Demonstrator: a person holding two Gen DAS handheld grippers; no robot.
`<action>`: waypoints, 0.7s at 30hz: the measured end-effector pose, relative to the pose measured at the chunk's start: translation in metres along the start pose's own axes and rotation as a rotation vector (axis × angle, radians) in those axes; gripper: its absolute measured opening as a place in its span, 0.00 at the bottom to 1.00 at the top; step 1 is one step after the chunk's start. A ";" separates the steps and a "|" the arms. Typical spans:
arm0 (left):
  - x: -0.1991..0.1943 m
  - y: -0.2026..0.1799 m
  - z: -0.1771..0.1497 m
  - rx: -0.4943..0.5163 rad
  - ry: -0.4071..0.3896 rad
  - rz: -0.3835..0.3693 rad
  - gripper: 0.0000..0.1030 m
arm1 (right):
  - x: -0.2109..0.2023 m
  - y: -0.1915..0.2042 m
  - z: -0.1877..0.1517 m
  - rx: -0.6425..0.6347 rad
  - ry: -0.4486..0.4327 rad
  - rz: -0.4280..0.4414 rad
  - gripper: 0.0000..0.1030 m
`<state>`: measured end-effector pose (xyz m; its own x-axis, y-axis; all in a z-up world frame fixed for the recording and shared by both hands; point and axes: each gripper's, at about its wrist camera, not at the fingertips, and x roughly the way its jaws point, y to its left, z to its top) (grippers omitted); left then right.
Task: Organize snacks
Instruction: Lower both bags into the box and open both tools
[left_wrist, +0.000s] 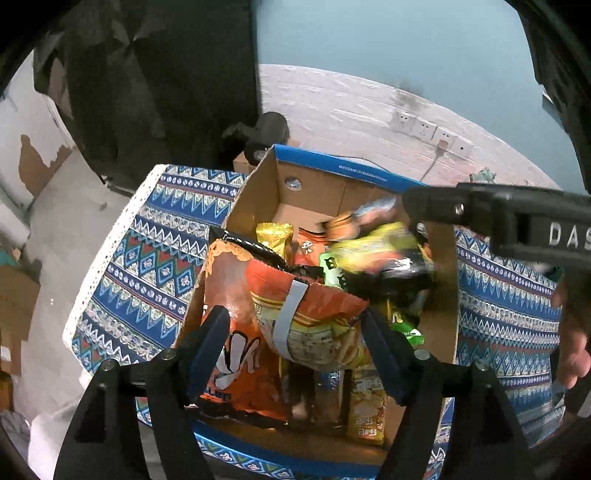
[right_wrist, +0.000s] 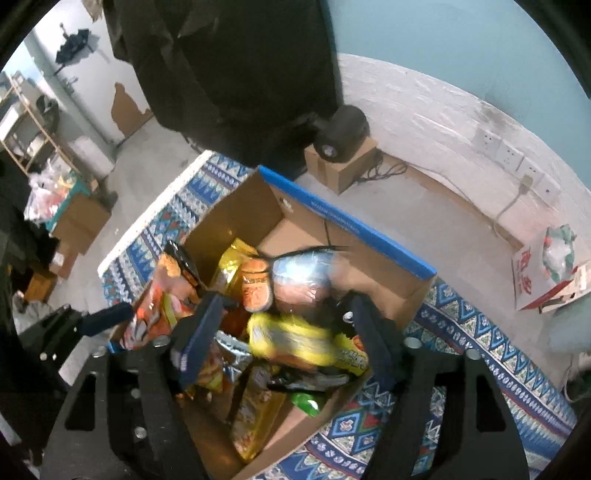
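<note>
An open cardboard box (left_wrist: 334, 168) with a blue rim stands on a patterned blue cloth (left_wrist: 147, 266) and holds several snack bags. My left gripper (left_wrist: 295, 343) is open above its near end; an orange bag with a grey stripe (left_wrist: 306, 314) lies between the fingers, untouched by the pads. A larger orange bag (left_wrist: 236, 354) leans at the left wall. My right gripper (right_wrist: 286, 336) is open over the box (right_wrist: 351, 223). A blurred yellow bag (right_wrist: 295, 341) lies loose between its fingers, beside a pale blue packet (right_wrist: 303, 273). The same yellow bag (left_wrist: 373, 247) shows blurred in the left wrist view.
A small cardboard box bearing a black round device (right_wrist: 341, 133) stands behind the table. Wall sockets with a cord (right_wrist: 524, 177) line the white wall. A red-and-white carton (right_wrist: 546, 280) sits at the right. A person's hand (left_wrist: 570, 332) holds the right gripper's handle.
</note>
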<state>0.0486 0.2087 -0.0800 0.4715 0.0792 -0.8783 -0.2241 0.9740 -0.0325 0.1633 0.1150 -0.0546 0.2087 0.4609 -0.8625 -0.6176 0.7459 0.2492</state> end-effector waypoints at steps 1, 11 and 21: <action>-0.002 -0.001 0.000 0.006 -0.006 0.002 0.75 | -0.003 0.000 0.000 0.003 -0.007 -0.002 0.75; -0.024 -0.011 -0.004 0.043 -0.029 0.002 0.79 | -0.033 -0.009 -0.018 0.042 -0.027 -0.057 0.76; -0.061 -0.025 -0.009 0.093 -0.084 -0.007 0.84 | -0.074 -0.016 -0.054 0.046 -0.088 -0.132 0.77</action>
<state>0.0175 0.1777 -0.0302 0.5437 0.0860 -0.8348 -0.1421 0.9898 0.0094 0.1167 0.0427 -0.0189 0.3530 0.3960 -0.8477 -0.5451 0.8234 0.1576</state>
